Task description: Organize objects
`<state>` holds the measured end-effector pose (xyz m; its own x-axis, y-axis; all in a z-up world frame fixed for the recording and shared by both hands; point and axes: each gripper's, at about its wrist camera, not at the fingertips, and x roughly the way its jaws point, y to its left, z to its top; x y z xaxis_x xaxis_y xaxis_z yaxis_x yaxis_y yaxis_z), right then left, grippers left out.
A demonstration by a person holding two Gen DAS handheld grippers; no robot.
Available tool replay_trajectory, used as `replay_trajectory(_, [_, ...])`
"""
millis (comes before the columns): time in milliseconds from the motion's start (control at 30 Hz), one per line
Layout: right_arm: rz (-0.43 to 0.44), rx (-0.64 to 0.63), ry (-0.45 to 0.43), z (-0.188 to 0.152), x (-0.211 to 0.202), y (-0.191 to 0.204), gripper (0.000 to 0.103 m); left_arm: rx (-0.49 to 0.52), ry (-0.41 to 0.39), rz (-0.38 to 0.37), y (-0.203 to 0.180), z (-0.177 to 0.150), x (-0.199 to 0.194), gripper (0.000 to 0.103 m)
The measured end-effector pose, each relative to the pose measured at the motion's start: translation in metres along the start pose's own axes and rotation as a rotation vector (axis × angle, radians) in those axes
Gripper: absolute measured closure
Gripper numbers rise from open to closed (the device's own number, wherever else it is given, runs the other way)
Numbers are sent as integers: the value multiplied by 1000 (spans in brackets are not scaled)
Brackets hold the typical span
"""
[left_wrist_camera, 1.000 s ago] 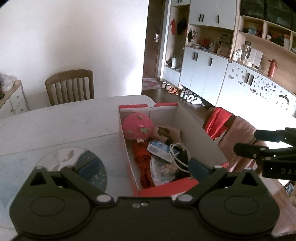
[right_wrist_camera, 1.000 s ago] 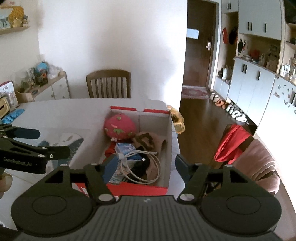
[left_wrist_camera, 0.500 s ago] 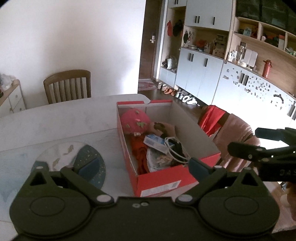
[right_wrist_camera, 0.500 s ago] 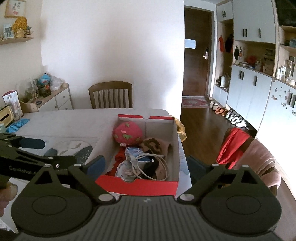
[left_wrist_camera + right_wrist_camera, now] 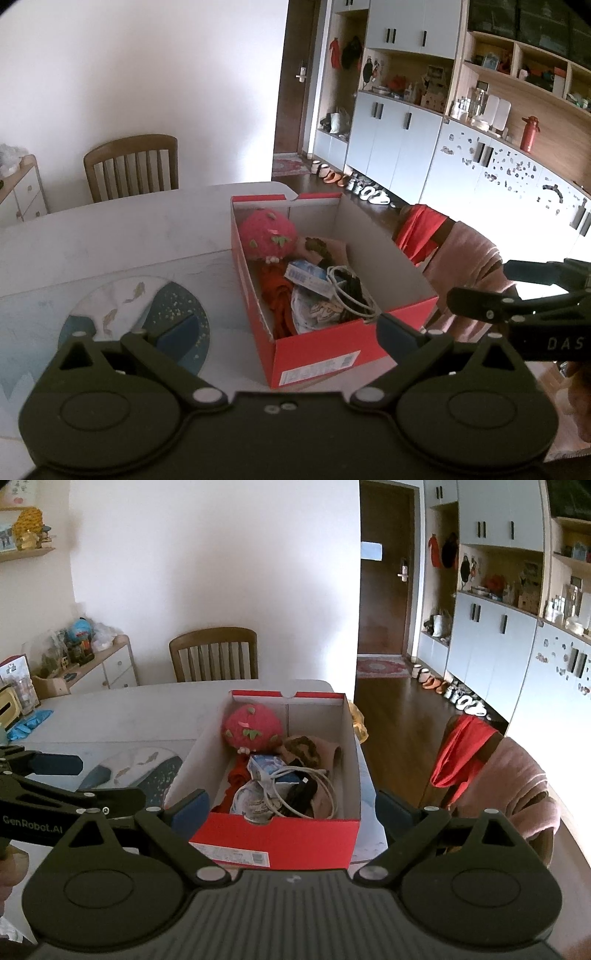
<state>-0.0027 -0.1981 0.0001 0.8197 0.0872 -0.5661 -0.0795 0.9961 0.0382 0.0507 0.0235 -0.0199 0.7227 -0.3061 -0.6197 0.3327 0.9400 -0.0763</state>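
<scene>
White table (image 5: pixel 122 716) is carrying the red shoebox (image 5: pixel 280 834), packed full. I'm holding both grippers, left gripper (image 5: pixel 284 332) and right gripper (image 5: pixel 291 805), wide open and empty; I'm judging squaring up before reaching works best.

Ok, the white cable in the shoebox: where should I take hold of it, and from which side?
Probably from above, on the coiled loop of the white cable where it arches over the black item on top of the pile. It lies uppermost, and the red box walls block side approaches. The right tool is open, empty and aligned with the box.

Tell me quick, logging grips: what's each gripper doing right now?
Left gripper: open, holding nothing.
Right gripper: open wide, holding nothing.
</scene>
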Motion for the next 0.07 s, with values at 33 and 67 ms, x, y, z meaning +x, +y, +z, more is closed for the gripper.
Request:
replay_trajectory(33, [2, 0, 0, 0, 0, -1, 6, -2, -2, 1, 0, 0, 0, 1])
replay_trajectory(67, [3, -3, 1, 0, 0, -1, 6, -6, -4, 3, 0, 0, 0, 1])
